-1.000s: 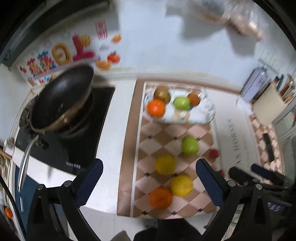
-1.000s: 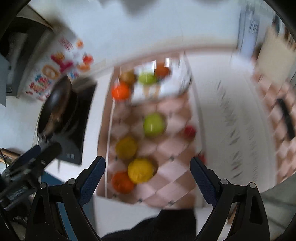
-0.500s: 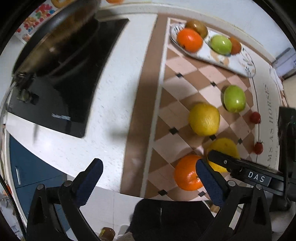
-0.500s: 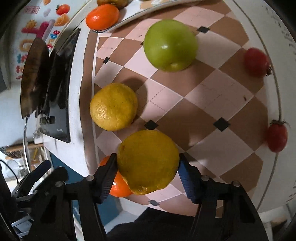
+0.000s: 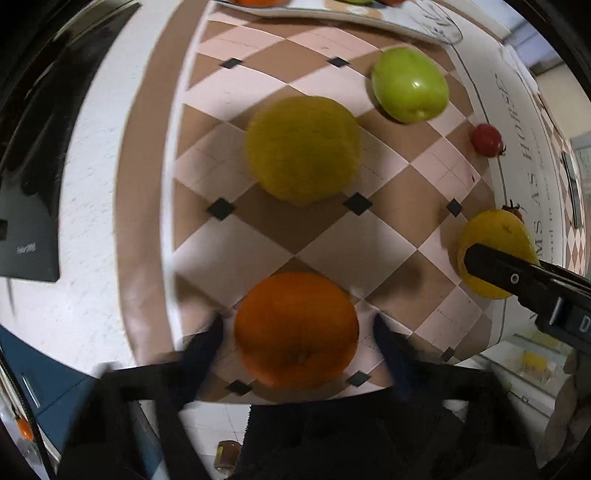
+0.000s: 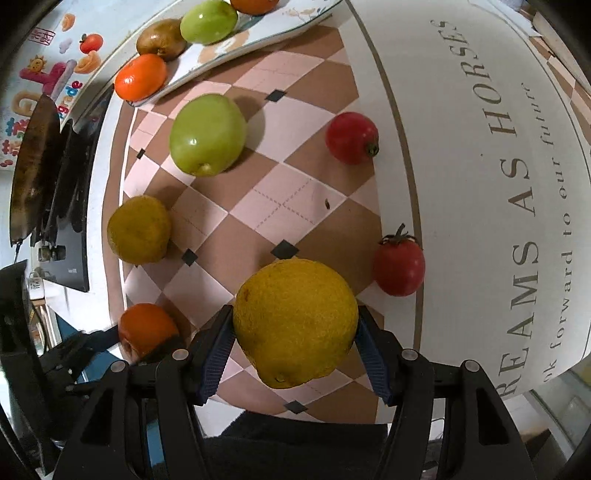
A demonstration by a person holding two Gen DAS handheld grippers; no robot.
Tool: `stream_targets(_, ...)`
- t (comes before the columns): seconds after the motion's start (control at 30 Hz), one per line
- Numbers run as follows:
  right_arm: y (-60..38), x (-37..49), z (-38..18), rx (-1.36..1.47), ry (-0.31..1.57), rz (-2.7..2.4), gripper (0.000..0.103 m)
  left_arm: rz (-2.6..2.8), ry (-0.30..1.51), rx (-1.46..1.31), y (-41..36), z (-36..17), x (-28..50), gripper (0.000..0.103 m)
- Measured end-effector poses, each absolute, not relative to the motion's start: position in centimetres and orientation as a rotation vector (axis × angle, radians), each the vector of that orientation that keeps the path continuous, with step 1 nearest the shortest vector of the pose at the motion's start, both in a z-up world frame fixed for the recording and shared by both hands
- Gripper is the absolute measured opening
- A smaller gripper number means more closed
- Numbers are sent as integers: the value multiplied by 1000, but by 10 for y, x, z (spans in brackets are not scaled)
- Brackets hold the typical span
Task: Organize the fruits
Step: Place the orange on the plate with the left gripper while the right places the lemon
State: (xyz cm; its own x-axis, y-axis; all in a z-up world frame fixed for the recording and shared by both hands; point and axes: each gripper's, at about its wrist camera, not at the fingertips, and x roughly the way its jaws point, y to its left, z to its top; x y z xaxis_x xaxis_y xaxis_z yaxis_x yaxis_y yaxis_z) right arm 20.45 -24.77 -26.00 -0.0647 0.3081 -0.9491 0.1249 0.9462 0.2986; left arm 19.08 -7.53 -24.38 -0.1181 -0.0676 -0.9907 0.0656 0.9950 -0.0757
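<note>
The round orange fruit sits near the front edge of the brown-and-pink checked mat, straddled by the left gripper. Its dark blue fingers have just been closing around the fruit; they look blurred, and a thin strip of mat seems to show on each side, so I cannot tell whether the pads press on it yet. Off toward the mat's right edge, the right gripper is clamped on the big yellow lemon-like fruit, blue ribbed pads against both its flanks.

Further back on the mat lie a dull yellow-green citrus and a shiny green apple. Two small red tomatoes rest along the right edge of the pattern, one just beside the held lemon-like fruit, next to a white cloth with grey lettering. At the mat's back edge a white patterned oval plate holds another orange fruit, a brown one and a green one. A black stove top lies left of the mat on the white counter, with a dark pan on it.
</note>
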Motion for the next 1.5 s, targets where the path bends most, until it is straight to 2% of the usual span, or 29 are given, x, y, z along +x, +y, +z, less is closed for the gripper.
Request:
stream_targets(0.43, -249, 212, -256, 330, 1604, 152, 66, -124, 1606, -11, -79, -226, 197, 61)
stream_targets(0.63, -265, 238, -206, 377, 1475, 171, 66, -180, 1485, -82, -78, -160, 222, 61)
stream_targets(0.73, -275, 266, -182, 393, 1408, 180, 66, -206, 1401, -125, -81, -118, 256, 61)
stream_targets(0.87, -284, 322, -174, 384, 1354, 173, 66, -199, 1326, -133, -86, -90, 316, 61)
stream_targets(1.13, -276, 411, -217, 319, 1398, 171, 66, -125, 1424, -104, -97, -147, 415, 61)
stream_targets(1.3, -269, 430, -241, 295, 1433, 180, 66, -103, 1512, -117, -101, -183, 436, 61)
stream_targets(1.5, -267, 440, -256, 297, 1464, 194, 66, -96, 1556, -138, -101, -204, 440, 61)
